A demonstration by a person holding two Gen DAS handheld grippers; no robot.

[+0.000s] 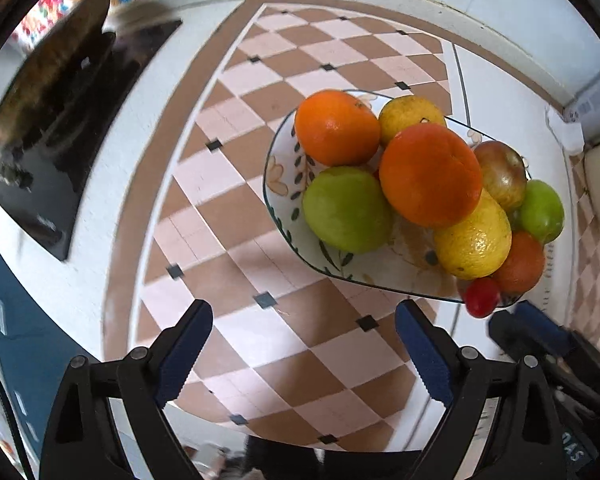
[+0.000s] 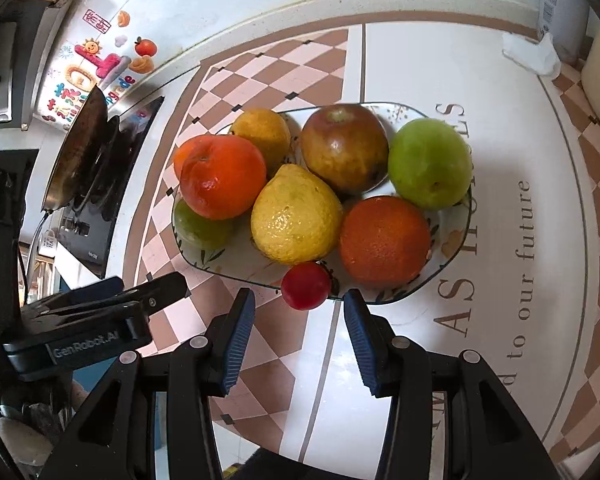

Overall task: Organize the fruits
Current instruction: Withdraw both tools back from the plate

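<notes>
The left tongs [image 1: 304,354] point straight down, jaws spread wide, nothing between them. The right tongs [image 2: 300,334] tilt steeply down, partly apart, empty.

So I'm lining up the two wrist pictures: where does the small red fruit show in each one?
Left wrist view: small red fruit at lower right, on the plate's near edge, under the lemon.
Right wrist view: small red fruit at lower centre, on the plate's near rim, just ahead of the open right tool.
Shared landmark: the lemon, directly beside it in both.
</notes>
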